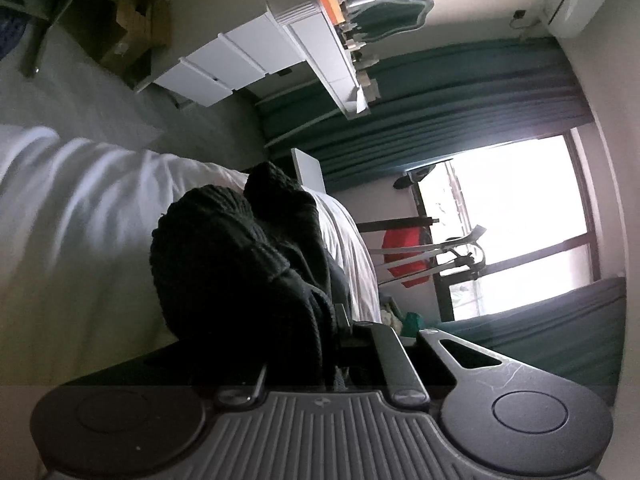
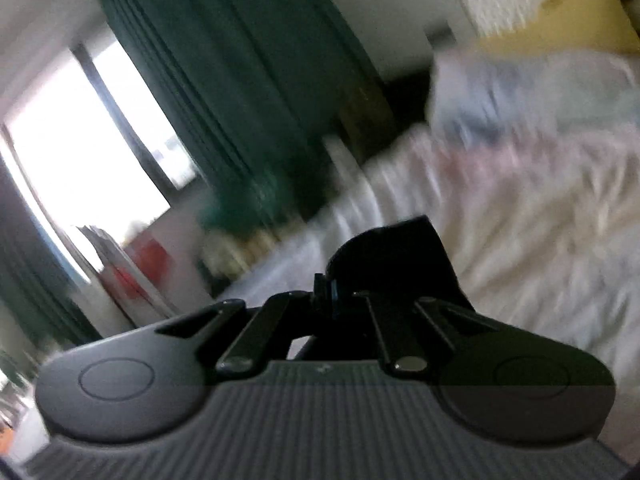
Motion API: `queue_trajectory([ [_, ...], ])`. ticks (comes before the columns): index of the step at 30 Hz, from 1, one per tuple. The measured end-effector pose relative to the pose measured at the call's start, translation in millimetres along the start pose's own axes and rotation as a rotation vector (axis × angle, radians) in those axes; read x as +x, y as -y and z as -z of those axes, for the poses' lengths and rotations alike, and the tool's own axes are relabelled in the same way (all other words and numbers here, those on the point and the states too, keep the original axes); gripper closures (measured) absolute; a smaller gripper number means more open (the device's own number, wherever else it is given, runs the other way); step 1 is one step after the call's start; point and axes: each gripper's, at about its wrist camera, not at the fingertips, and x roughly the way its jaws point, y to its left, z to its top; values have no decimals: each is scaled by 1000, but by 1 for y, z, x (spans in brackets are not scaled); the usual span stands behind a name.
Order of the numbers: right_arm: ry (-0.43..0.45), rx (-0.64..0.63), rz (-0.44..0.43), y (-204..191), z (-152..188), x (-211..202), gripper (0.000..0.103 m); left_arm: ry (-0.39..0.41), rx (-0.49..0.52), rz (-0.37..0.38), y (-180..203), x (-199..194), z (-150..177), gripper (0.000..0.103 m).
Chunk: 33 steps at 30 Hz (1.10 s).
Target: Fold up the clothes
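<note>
The left gripper point(image 1: 340, 320) is clamped on a bunched black knitted garment point(image 1: 224, 264), lifting it off the white rumpled bedsheet point(image 1: 72, 216). The right gripper point(image 2: 332, 284) pinches another dark edge, likely spreading it for folding.

Bedroom: white bed point(image 1: 80, 208), teal curtains point(image 1: 440, 92), bright backlit window point(image 1: 520, 192), white drawer unit point(image 1: 224, 68), AC unit point(image 1: 580, 0).
</note>
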Motion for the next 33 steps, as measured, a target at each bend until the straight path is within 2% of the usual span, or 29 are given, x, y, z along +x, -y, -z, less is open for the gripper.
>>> queue_trajectory([
  [1, 1, 6, 19, 8, 0, -11, 99, -1, -11, 8, -2, -2, -1, 94],
  [2, -41, 25, 62, 21, 5, -17, 99, -3, -22, 16, -3, -4, -2, 94],
  [5, -239, 112, 228, 71, 37, -21, 99, -68, -24, -68, -7, -4, -6, 94],
  [8, -357, 151, 334, 110, 70, -27, 98, -135, -25, -148, -11, -2, -12, 94],
  [10, -387, 143, 354, 120, 84, -31, 98, -182, -24, -182, -14, -1, -18, 94],
  [12, -399, 129, 360, 121, 88, -30, 98, -231, 25, -194, -12, 3, -23, 94],
  [13, -402, 117, 363, 118, 86, -28, 97, -255, 74, -189, -9, 5, -26, 93],
  [17, -400, 68, 368, 109, 80, -25, 92, -333, 114, -160, -10, 4, -29, 89],
  [19, -388, 43, 366, 105, 75, -27, 76, -377, 167, -157, -6, 3, -24, 80],
  [21, -364, 12, 365, 103, 71, -30, 27, -413, 220, -171, -2, 1, -17, 69],
  [22, -337, -11, 366, 101, 70, -36, 22, -427, 245, -187, 0, 0, -15, 48],
  [23, -313, -36, 362, 96, 69, -41, 23, -415, 277, -226, 2, -5, -14, 33],
  [24, -290, -60, 354, 90, 68, -45, 23, -378, 317, -249, 6, -13, -13, 12],
  [25, -277, -79, 340, 83, 68, -48, 23, -339, 358, -268, 10, -21, -13, 8],
  [30, -255, -162, 231, 34, 76, -57, 23, -263, 457, -303, 23, -42, -15, 8],
  [33, -247, -208, 141, -6, 81, -59, 23, -197, 581, -310, 53, -44, 1, 8],
])
